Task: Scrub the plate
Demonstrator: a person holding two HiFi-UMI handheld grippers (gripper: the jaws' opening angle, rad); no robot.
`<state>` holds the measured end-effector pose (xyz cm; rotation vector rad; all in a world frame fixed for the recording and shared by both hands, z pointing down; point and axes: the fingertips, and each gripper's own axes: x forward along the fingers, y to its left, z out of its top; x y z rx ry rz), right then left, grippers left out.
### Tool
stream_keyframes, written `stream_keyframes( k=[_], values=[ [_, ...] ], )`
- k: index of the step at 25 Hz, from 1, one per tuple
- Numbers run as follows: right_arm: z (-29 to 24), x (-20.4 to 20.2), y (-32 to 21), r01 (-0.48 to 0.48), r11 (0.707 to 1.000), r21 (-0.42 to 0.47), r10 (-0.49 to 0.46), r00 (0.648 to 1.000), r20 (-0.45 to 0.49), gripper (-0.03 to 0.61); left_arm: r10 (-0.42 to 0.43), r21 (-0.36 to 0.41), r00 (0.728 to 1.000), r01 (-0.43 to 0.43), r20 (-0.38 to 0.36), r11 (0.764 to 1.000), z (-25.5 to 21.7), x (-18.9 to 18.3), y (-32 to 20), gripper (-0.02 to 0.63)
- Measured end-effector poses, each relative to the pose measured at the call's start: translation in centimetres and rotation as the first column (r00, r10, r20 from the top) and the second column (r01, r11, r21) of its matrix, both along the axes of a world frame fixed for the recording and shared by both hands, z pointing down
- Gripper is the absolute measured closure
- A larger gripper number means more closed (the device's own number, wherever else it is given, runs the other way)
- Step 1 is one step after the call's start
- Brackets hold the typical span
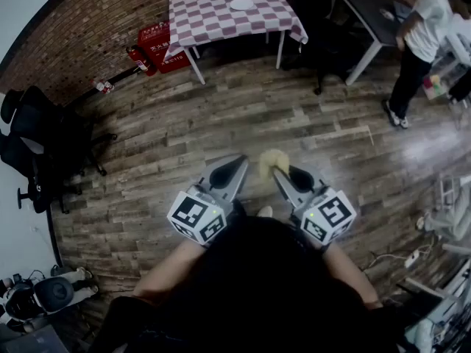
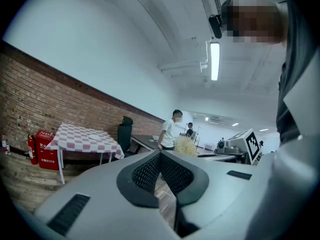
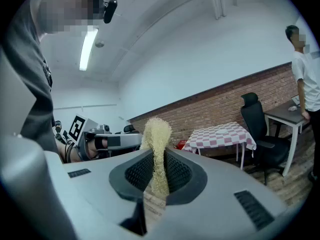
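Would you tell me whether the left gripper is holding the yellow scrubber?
No, the yellow scrubber is clamped in the right gripper; the left gripper is shut on nothing.

plate [image 1: 241, 4]: too small for detail | scrubber [image 1: 270, 163]: blurred in head view | bystander [image 1: 416, 46]: partly cut by edge

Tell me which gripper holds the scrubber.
The right gripper: its jaws clamp the yellow fibrous scrubber. The left gripper is shut on nothing.

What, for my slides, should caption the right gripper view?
Right hand-held gripper shut on a yellow fibrous scrubber, with a plate on a checkered table beyond, by the brick wall.
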<state>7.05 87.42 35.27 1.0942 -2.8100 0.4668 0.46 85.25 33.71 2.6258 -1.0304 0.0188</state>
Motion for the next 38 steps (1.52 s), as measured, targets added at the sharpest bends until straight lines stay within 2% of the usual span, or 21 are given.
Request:
stream_keyframes(
  k=[7, 18, 22, 28, 32, 38],
  values=[
    [0.2, -0.1, -0.8, -0.004, 1.000, 0.000, 0.004, 1.000, 0.003, 0.529, 0.001, -0.007, 1.000, -0.001, -0.005, 1.000, 0.2, -0.2, -0.7, 0.604],
    [1.2, -2.4, -3.5, -0.018, 1.000, -0.024, 0.017, 1.000, -0.014, 0.528, 0.005, -0.042, 1.000, -0.006, -0.027, 0.999, 1.7, -3.0, -3.2, 0.604],
    [1.0, -5.0, -5.9, -0.005, 1.000, -0.016, 0.004, 1.000, -0.024, 0.528, -0.005, -0.051, 0.999, 0.003, -0.040, 0.999, 2.0, -5.6, -5.5, 0.604],
    [1.2, -10.1, -11.5, 0.017, 1.000, 0.006, -0.016, 0.996, -0.093, 0.529, -0.007, -0.043, 0.999, 0.005, -0.053, 0.999, 1.7, -11.1, -11.4, 0.604],
    [0.4, -13.9, -15.5, 0.018, 1.000, 0.015, -0.017, 0.996, -0.089, 0.529, -0.014, -0.010, 0.999, 0.013, -0.050, 1.000, 0.4, -15.5, -15.7, 0.604],
    [-0.4, -17.9, -19.9, 0.000, 1.000, 0.014, 0.002, 0.997, -0.080, 0.529, -0.020, -0.011, 0.998, 0.019, -0.056, 1.000, 0.0, -20.2, -19.5, 0.604]
  ],
)
